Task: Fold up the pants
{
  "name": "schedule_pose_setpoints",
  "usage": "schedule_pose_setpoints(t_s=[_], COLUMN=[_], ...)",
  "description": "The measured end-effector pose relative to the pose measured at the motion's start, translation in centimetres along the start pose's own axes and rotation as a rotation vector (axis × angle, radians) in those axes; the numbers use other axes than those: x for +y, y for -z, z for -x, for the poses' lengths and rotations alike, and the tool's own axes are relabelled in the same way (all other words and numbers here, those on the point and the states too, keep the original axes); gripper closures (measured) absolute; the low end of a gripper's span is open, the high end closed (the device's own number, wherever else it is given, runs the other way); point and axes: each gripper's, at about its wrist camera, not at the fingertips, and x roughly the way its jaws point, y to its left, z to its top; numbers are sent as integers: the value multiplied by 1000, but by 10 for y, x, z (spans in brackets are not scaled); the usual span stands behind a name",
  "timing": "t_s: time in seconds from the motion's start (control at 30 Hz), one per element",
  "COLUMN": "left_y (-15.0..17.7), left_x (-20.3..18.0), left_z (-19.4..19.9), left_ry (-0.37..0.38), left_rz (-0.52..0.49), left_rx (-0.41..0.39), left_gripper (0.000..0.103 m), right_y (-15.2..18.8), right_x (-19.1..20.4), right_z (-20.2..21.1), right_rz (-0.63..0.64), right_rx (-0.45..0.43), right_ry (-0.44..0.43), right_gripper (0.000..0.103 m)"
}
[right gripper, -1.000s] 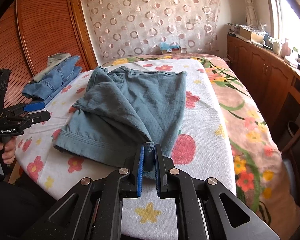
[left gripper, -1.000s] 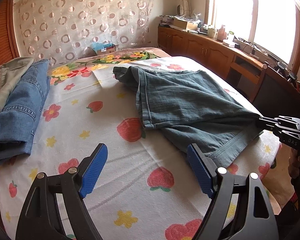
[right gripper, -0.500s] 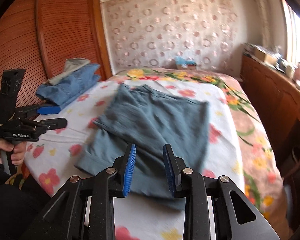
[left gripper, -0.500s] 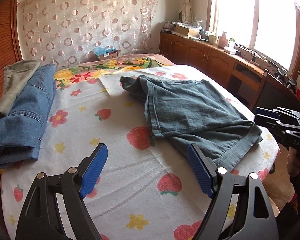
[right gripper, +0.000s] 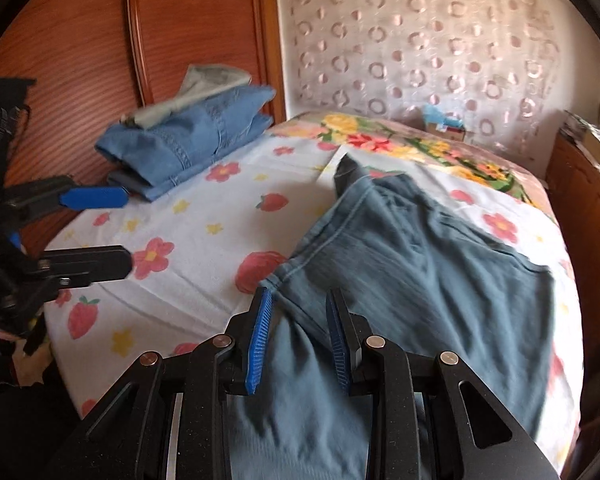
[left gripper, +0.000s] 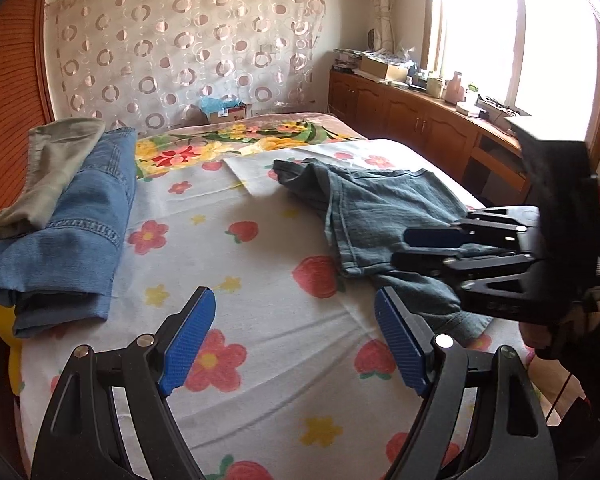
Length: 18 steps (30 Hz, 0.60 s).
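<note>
Soft grey-green cotton pants (right gripper: pixel 420 280) right under half-open, empty right tongs (right gripper: pixel 298 340), stretching away ahead; wide-open, empty left tongs (left gripper: pixel 296 340) farther off, beside.

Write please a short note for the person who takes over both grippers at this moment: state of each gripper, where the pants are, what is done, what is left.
Left gripper: open, empty, over bare strawberry-print sheet.
Right gripper: open, holds nothing, over the near edge of the grey-green pants.
Pants: on the sheet, one part folded over the rest, far end bunched.
Done: first fold, it seems.
Left: smooth it and fold again, then probably move it to the folded jeans by the wardrobe.
</note>
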Motion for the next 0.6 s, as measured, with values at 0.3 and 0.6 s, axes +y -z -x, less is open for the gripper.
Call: schedule_pose_setpoints(t_s=[0.3,0.6], left_y=[7,11], left_x=[16,17], left_z=[-3,-9], left_ry=[-12,-7], left_rz=[37,45], left_rx=[7,27], left_gripper=[20,20], right_y=[-21,-28], right_x=[6,7], right_z=[-35,-47], right_rz=[86,91], right_rx=[85,118], right_ry=[-4,15], right_gripper=[74,101])
